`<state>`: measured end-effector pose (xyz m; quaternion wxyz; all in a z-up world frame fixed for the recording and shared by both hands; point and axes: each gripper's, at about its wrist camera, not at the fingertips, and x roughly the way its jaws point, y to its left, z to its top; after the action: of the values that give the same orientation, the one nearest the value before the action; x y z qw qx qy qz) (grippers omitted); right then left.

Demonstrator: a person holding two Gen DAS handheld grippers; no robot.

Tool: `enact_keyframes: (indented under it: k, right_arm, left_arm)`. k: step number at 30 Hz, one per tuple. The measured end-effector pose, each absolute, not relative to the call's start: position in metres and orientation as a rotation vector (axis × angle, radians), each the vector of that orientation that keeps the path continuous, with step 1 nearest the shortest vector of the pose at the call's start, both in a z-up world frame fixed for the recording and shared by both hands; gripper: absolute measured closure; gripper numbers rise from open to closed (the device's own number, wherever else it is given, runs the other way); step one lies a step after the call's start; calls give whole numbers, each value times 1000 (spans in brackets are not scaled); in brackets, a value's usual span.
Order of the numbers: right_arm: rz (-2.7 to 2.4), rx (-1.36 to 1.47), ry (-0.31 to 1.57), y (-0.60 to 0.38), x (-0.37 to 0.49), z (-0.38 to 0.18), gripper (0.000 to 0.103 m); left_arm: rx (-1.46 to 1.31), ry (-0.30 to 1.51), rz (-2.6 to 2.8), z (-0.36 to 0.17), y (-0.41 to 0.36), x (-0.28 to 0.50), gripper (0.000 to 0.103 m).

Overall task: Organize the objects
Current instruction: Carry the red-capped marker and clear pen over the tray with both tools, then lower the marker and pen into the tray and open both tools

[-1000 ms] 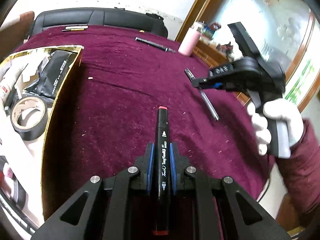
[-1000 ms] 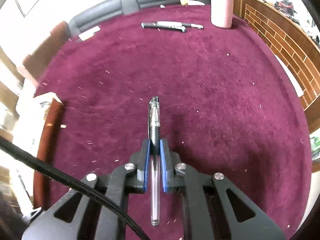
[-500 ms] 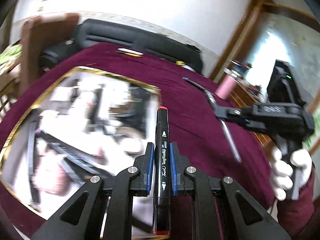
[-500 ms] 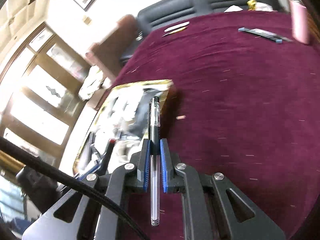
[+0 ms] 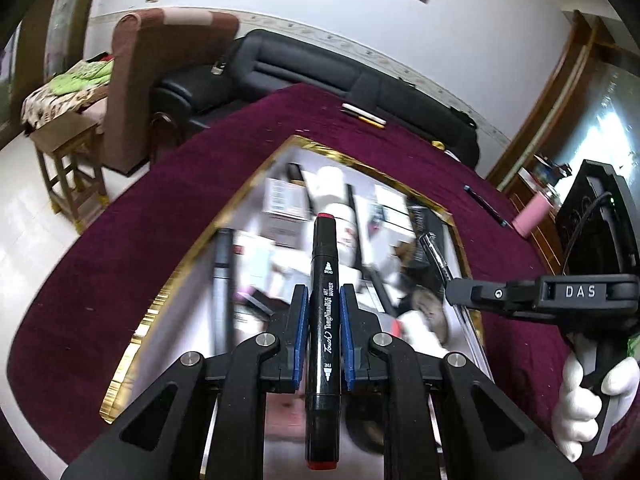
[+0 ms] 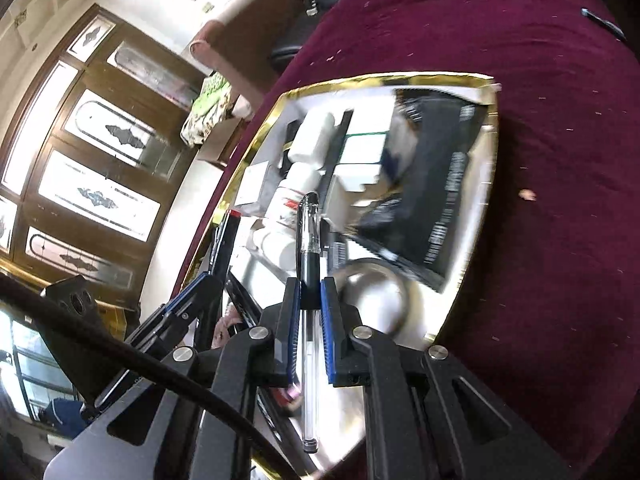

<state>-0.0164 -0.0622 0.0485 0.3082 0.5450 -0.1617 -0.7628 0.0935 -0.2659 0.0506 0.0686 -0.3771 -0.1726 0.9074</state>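
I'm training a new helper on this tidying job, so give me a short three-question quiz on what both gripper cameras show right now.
1. True or false: the left gripper jaws are shut on the black red-capped art marker.
2. What does the right gripper hold?
3. Both grippers hang over: A) the gold-rimmed box B) the pink cylindrical bottle C) bare maroon velvet tablecloth

Key: 1 true; 2 the clear-barrelled black pen; 3 A.

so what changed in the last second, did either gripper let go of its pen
No. Both grippers swung from over the bare maroon cloth to over the gold-rimmed box of clutter. The left gripper stays shut on the black marker, the right gripper on the clear pen. The pens on the cloth at the far side lie unmoved.
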Motion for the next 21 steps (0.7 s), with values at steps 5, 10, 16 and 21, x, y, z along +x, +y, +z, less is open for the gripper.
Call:
enact_keyframes:
  k: [5,10,16,21]
  right_arm:
    - [-2061,1451,-395,-81,-34,43,94]
    - [-2116,1460,-411,-84,-54,41,94]
    - [-2119,1451,-438,-90,-66,41,94]
    - [-2165,1420,-403,-92,-62,48,87]
  left_arm:
    - [-1178,-557,2723,41,-279,78,91]
    - [-1206,-537,2709,41,-274,64,91]
    - [-1207,-501,2732,42,-273,54,91]
    - [-1194,-525,2735,42,-277,55,91]
